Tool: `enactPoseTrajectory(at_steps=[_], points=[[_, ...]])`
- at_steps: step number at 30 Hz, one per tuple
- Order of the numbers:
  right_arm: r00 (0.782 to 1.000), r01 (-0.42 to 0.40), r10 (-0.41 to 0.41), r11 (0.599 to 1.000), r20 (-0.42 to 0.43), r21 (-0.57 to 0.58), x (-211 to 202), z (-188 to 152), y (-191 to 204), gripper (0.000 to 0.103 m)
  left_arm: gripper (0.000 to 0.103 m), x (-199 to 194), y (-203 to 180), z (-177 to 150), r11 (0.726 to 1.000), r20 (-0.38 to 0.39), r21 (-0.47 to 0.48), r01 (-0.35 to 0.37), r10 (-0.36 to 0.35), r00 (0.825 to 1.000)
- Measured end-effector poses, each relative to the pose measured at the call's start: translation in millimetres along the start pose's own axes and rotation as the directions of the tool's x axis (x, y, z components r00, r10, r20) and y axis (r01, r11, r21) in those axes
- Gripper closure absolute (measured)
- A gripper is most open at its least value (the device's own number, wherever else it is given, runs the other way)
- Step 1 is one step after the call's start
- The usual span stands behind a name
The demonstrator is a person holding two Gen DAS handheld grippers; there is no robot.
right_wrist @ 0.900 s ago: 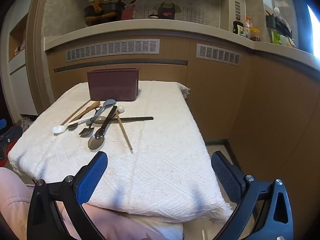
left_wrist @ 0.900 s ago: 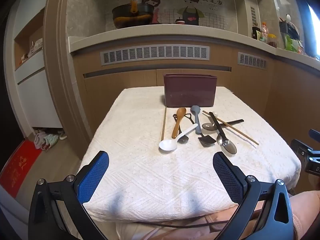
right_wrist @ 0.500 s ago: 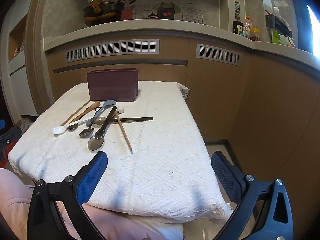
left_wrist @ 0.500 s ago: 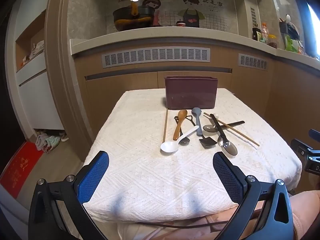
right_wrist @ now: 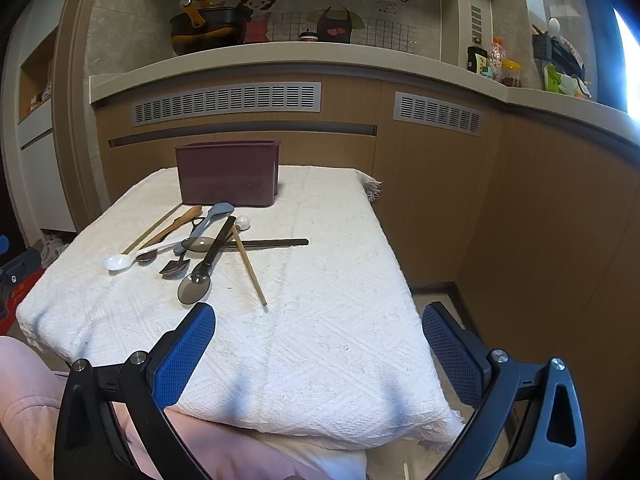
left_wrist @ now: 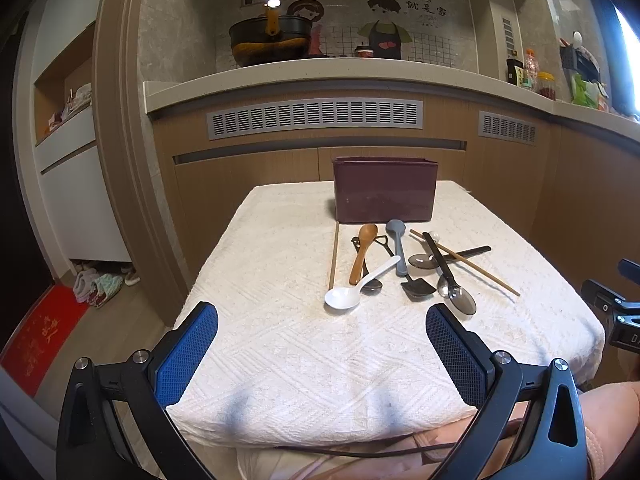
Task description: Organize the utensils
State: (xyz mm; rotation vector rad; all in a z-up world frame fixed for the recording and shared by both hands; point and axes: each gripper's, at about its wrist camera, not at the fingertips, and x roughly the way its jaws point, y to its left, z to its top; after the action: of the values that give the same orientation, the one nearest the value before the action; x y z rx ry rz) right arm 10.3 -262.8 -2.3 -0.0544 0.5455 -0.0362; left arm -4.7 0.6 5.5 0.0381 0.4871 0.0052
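A dark red box (left_wrist: 385, 189) (right_wrist: 228, 172) stands at the far side of a table covered in white cloth (left_wrist: 280, 340) (right_wrist: 332, 280). In front of it lie mixed utensils: a white spoon (left_wrist: 352, 290) (right_wrist: 128, 258), a wooden spoon (left_wrist: 363, 250), a grey spoon (left_wrist: 397, 244) (right_wrist: 212, 216), dark spoons (left_wrist: 450, 276) (right_wrist: 204, 268) and two chopsticks (left_wrist: 466, 262) (right_wrist: 249, 266). My left gripper (left_wrist: 322, 354) hangs open over the near edge, short of the pile. My right gripper (right_wrist: 319, 354) is open too, over the near right part, nothing between its fingers.
A wooden counter front with vents (left_wrist: 316, 120) rises right behind the table. A pot (left_wrist: 270, 38) and bottles (right_wrist: 478, 58) sit on the counter. A person's pink-clad legs (right_wrist: 24, 392) are under the near edge. Shoes and a red mat (left_wrist: 44, 332) lie on the floor at left.
The left gripper's view has dipped a little, so the table and box sit slightly lower in it. The right gripper and the utensils have not moved.
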Motion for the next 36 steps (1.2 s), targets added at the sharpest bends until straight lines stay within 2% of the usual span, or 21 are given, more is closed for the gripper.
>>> enactPoseTrajectory(at_steps=[29,36], points=[[0.997,-0.013,0.015,1.000,-0.073,0.027,16,-6,-1,0.000,0.000,12,-1,-3,1.000,-0.059,0.017,-0.008,0.009,0.998],[0.998,-0.012,0.014,1.000,-0.068,0.021,15,-7,-1,0.000,0.000,13,0,-4,1.000,-0.064,0.017,-0.009,0.010,0.998]])
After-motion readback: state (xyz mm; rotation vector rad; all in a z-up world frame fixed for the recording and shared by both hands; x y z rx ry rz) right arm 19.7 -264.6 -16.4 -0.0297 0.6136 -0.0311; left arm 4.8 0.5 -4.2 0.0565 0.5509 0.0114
